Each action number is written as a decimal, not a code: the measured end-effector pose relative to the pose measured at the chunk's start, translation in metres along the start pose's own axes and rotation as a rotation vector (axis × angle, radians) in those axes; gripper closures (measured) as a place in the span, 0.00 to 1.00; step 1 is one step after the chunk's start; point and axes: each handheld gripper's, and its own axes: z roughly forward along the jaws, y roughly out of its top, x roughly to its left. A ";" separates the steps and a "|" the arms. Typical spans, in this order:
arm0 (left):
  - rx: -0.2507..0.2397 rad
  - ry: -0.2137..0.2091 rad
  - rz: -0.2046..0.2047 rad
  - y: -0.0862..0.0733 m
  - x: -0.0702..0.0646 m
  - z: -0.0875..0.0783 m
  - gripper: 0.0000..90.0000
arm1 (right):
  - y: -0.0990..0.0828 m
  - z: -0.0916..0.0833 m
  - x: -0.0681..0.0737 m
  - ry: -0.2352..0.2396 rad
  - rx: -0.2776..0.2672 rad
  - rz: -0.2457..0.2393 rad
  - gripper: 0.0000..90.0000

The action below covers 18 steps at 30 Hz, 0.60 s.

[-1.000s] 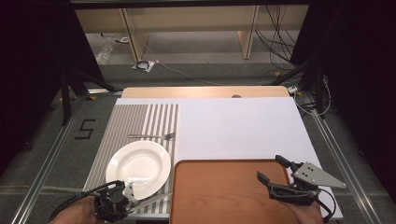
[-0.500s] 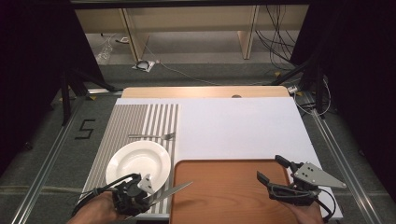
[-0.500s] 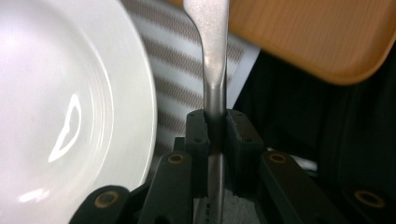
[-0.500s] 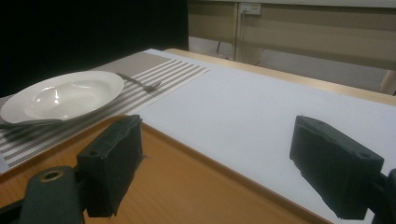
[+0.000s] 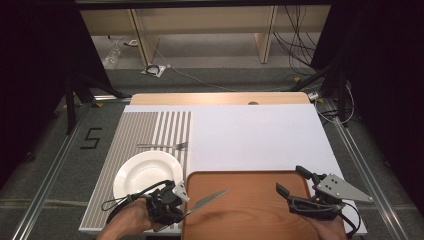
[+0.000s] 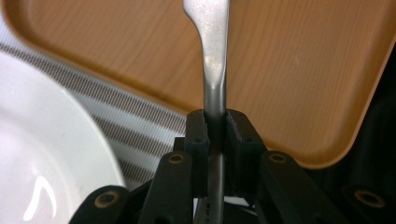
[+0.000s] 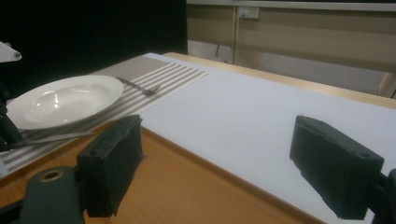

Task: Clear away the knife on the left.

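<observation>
One knife (image 5: 204, 201), one fork (image 5: 162, 146), one plate (image 5: 145, 172), one tray (image 5: 250, 210), apparently one striped placemat (image 5: 132, 135).

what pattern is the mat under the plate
Grey and white stripes on the mat, under the white plate; clearest in the high view.

High view looks down from above — both gripper views sit low, sharing the tray (image 5: 250, 210).

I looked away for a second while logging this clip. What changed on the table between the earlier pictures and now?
The left claw, shut on the knife, carried it rightward from beside the white plate, so the blade now reaches over the wooden tray. It held the knife throughout. The right claw stayed open over the tray's right side; the plate, the fork and the striped placemat kept their places.
</observation>
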 end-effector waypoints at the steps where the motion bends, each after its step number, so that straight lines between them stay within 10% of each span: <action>1: -0.001 -0.001 0.001 0.002 0.000 0.001 0.88 | 0.000 0.000 0.000 0.002 -0.001 0.000 0.20; 18: 0.034 -0.059 0.057 0.044 -0.021 0.012 0.88 | 0.000 -0.001 -0.001 -0.003 -0.008 0.005 0.20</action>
